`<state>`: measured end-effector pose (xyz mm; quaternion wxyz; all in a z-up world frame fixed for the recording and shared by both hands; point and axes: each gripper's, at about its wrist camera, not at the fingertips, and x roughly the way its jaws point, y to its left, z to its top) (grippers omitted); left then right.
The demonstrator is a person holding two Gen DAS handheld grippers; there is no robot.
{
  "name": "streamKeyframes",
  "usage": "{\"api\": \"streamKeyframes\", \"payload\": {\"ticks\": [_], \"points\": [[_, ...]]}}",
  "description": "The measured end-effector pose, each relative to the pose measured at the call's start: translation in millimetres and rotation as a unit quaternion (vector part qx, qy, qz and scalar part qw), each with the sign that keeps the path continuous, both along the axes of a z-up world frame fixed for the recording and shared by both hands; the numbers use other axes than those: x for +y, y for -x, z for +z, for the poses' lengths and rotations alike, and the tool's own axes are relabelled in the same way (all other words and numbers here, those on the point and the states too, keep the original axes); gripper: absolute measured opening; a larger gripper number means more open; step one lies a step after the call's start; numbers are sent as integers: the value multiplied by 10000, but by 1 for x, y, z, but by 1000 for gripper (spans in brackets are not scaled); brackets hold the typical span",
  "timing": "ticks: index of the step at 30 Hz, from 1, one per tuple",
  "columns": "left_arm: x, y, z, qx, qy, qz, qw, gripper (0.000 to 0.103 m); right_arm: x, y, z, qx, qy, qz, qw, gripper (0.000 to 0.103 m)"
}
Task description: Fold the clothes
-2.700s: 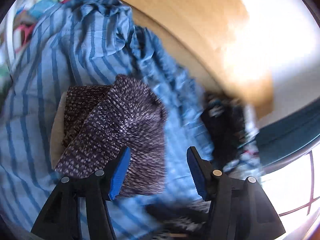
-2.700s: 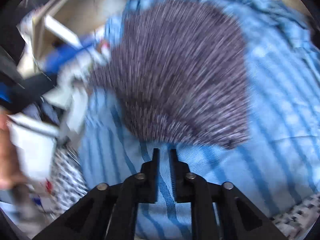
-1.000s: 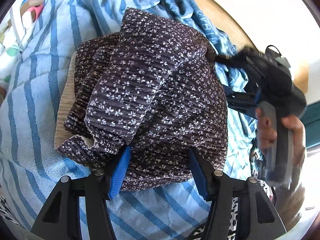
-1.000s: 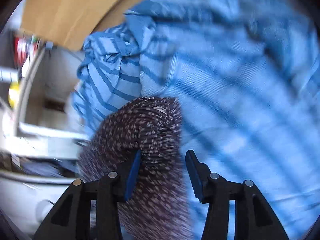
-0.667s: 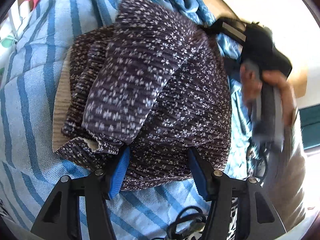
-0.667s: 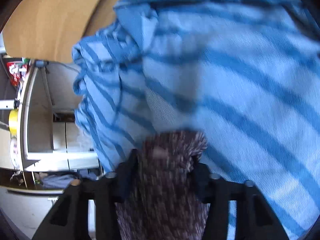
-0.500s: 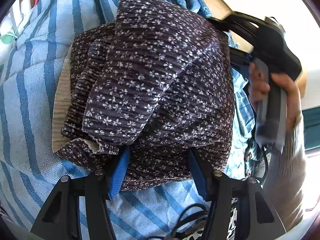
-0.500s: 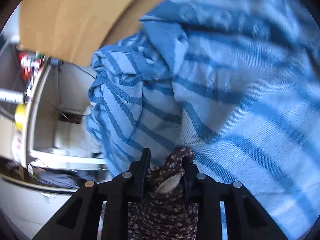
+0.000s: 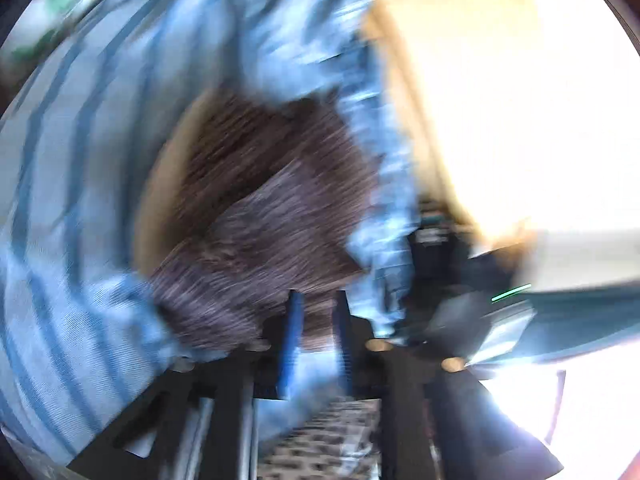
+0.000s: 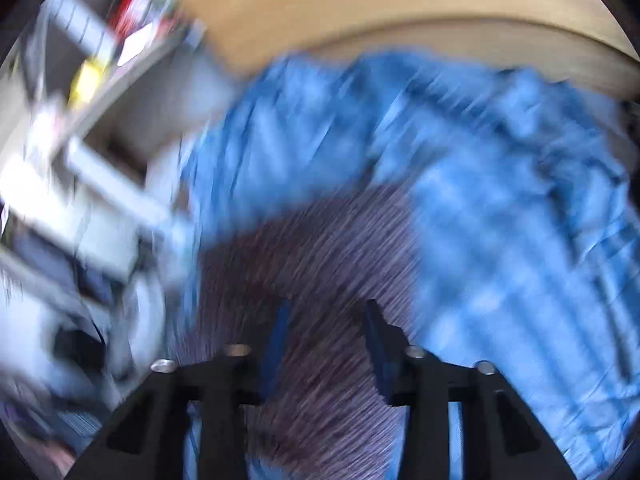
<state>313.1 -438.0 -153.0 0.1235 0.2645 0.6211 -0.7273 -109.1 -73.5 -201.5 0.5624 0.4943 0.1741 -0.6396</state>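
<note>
- Since half a second ago the left wrist view has gone from sharp to heavily smeared. The left gripper [image 9: 316, 300], whose blue pads stood wide then, now shows them drawn near together. The other gripper and the hand that showed at the right edge are gone from this view.
- Left wrist view: the dark flecked garment [image 9: 256, 208] lies ahead of the left gripper and a little to its left, on the blue striped cloth [image 9: 72, 184]. The jaws are closing with a narrow gap between the pads; the garment's near edge shows in and behind that gap, but the blur hides whether the pads press on it.
- To the right of the left gripper a tan wooden board [image 9: 424, 92] runs away from it, beside a glaring white area.
- Right wrist view: half a second ago the right gripper [image 10: 326, 312] pinched a bunch of the garment; now its pads stand apart.
- The jaws are opening. The dark flecked garment [image 10: 332, 248] spreads between and beyond the pads, which do not visibly press on it.
- The blue striped cloth [image 10: 500, 208] fills the space ahead and to the right of the right gripper. Blurred white shelving [image 10: 92, 184] lies to its left.
</note>
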Motion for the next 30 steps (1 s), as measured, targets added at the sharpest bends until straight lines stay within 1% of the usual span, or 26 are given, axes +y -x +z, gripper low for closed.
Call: {"api": "streamKeyframes", "payload": {"ticks": [1,2,3,4,5,6,7,9,10,11,12,15,16,17,18,20,21,23,25,27,28,29,30], "points": [[-4,2,15,208,178,-9,9996,13,6,-11,-3,161,22,27,9999,41],[-8,9,30,232,489,-22,9985,13,13,-21,-5,328,72,16,9994,41],[-12,20,40,82,823,-96,9965,13,19,-24,-4,272,105,-65,9996,41],[-21,40,43,-240,1194,-180,9924,13,24,-22,-3,135,112,-130,9998,41],[-24,60,43,-651,1541,-224,9857,13,29,-20,-1,-9,115,-189,9998,41],[-25,78,36,-1089,1815,-233,9771,13,34,-18,0,-153,118,-248,9995,41],[-17,107,17,-1514,1949,-225,9688,13,37,-19,0,-196,86,-247,9995,41],[-2,164,-20,-2338,2198,-205,9469,14,46,-21,1,-168,24,-197,9997,41],[-2,159,-32,-2409,2168,-139,9459,14,50,-23,1,-161,-10,-155,9997,41],[-1,154,-43,-2477,2139,-70,9449,17,54,-24,3,-174,-25,-131,9998,41],[5,149,-48,-2469,2135,56,9452,18,55,-26,5,-231,-10,-106,9997,41],[5,115,-53,-2363,1903,462,9517,17,60,-27,11,-477,41,-105,9988,42],[3,108,-58,-2459,1851,537,9499,16,59,-30,9,-474,-11,-74,9989,43],[1,101,-64,-2548,1797,612,9482,17,58,-33,6,-449,-80,-36,9990,42],[-1,97,-71,-2463,1702,661,9518,18,52,-37,-2,-432,-203,-5,9989,42],[-9,106,-92,-2441,1406,727,9567,28,45,-44,-18,-524,-345,70,9980,42],[-15,118,-101,-2402,1307,740,9590,28,43,-45,-22,-572,-385,87,9976,42],[-20,117,-101,-2402,1136,655,9618,28,40,-46,-28,-657,-464,111,9967,42],[-25,122,-99,-2557,1196,487,9581,28,36,-48,-19,-746,-707,192,9945,42],[-32,134,-103,-2642,1214,381,9560,28,33,-51,4,-706,-534,246,9958,40],[-36,140,-104,-2681,1217,330,9551,28,30,-53,16,-658,-291,256,9971,39],[-38,134,-104,-2624,1070,330,9584,28,27,-55,29,-605,-18,263,9978,40],[-42,129,-105,-2526,873,327,9631,28,20,-60,37,-383,67,301,9988,40]]}}
